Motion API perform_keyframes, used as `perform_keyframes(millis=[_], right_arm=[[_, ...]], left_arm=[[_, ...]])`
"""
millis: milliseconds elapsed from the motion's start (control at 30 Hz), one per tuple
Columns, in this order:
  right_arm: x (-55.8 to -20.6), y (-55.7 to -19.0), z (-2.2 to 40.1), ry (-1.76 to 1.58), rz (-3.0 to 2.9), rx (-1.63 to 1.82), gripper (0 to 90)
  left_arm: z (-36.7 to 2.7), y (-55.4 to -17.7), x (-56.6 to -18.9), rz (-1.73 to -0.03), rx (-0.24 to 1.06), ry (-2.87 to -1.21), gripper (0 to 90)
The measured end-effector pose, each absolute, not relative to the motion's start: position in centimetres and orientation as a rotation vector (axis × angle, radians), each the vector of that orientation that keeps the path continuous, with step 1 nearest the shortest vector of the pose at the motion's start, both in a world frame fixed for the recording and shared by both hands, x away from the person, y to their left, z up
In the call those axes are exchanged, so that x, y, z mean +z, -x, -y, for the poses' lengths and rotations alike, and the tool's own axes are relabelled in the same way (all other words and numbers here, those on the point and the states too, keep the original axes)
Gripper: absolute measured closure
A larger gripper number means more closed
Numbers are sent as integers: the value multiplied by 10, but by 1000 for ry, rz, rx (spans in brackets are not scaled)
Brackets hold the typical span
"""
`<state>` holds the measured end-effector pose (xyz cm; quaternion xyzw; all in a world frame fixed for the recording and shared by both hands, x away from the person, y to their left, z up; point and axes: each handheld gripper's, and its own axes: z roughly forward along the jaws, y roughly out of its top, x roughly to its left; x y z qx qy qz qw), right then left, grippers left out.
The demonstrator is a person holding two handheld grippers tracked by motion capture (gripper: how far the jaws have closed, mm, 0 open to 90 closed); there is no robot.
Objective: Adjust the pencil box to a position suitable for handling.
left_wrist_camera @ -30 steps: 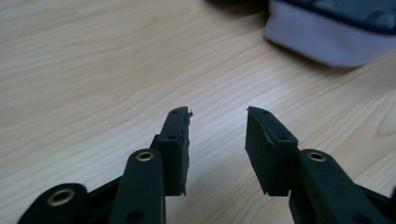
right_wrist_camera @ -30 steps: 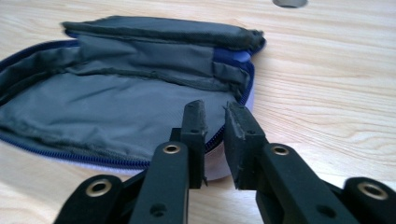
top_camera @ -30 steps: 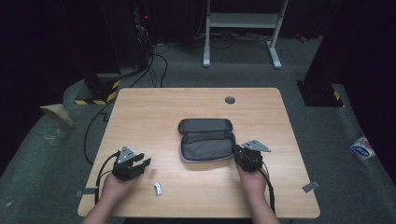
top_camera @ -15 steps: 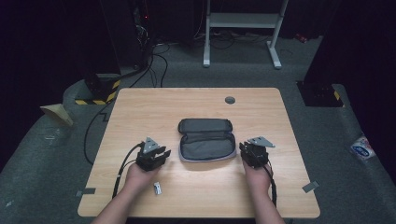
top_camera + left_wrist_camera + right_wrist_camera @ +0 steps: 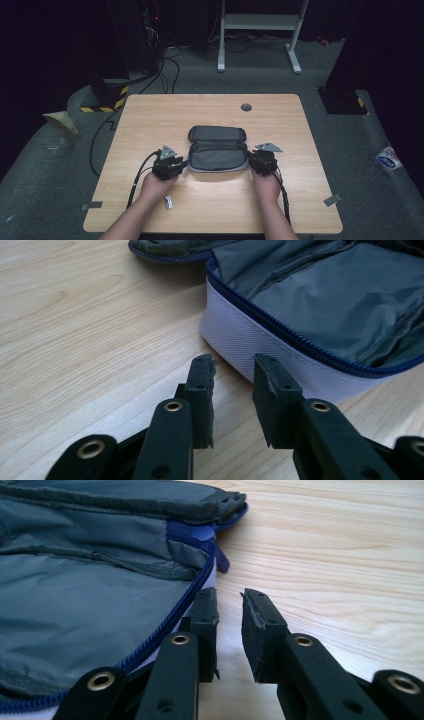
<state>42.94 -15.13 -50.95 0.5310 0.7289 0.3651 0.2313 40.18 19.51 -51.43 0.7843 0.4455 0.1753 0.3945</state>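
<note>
1. The open pouch [image 5: 218,149] lies mid-table [image 5: 150,115], between my grippers.
2. My left gripper [image 5: 234,371] sits at its near-left corner, jaws slightly parted (holding nothing).
3. My right gripper [image 5: 230,602] flanks its right edge, likewise empty.

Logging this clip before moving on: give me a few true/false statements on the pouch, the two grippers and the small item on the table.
1. The pouch lies unzipped and open. True.
2. The left gripper is shut on the pouch's wall. False: it is open, its fingers just short of the white wall.
3. The right gripper is open beside the pouch's zipper edge. True.
4. The small white item sits inside the pouch. False: it lies on the table, near the left hand.
</note>
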Motion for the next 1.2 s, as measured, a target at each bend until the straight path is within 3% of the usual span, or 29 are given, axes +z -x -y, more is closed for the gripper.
perform_keyframes(millis=[400,767,1200], right_arm=[[-511,-443,118,-1441,-2047,1035,748],[-514,-437,125,-1439,-2041,1020,740],[-504,-429,142,-1415,-1987,1061,635]], left_arm=[[-222,-399,-514,-1151,471,-1983,701],[-216,-405,-518,-1148,456,-1976,716],[-228,-400,-516,-1168,527,-1968,624]])
